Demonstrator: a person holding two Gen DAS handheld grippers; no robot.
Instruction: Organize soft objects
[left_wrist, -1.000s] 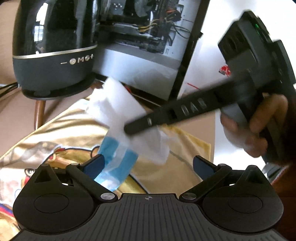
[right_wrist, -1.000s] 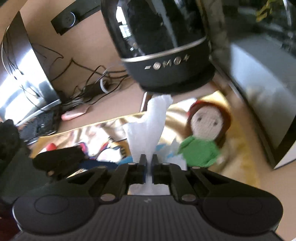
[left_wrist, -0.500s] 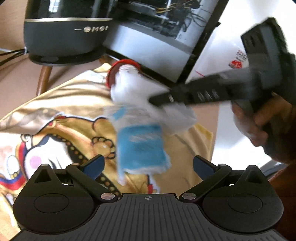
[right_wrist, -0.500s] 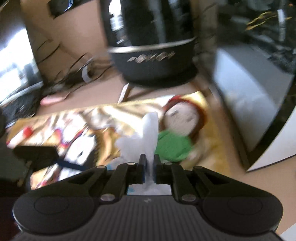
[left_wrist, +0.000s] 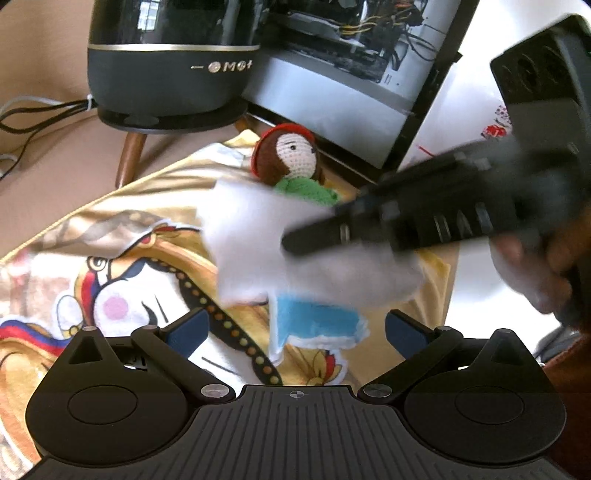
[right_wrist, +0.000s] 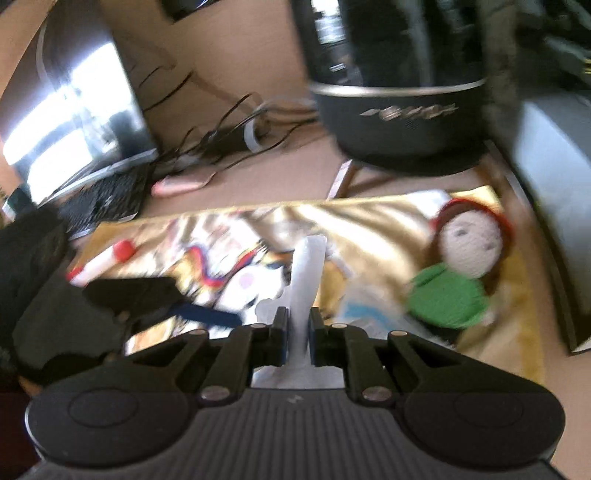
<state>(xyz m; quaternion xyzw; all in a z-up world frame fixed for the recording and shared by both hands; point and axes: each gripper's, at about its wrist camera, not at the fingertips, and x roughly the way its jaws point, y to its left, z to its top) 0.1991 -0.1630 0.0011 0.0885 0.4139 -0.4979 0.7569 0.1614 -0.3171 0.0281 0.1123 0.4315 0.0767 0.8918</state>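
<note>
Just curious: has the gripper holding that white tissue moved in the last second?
Yes. The right gripper has carried the tissue away from the black speaker.

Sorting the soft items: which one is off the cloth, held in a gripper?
The white tissue, pinched between the right gripper; the crochet doll lies on the printed cloth.

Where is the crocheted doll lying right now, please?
The crocheted doll lies at the printed cloth's far right corner, beside the black speaker.

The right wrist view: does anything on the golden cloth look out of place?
Yes. A red-capped marker lies on the golden cloth near its left edge; it looks hard, unlike the crocheted doll and the white tissue.
</note>
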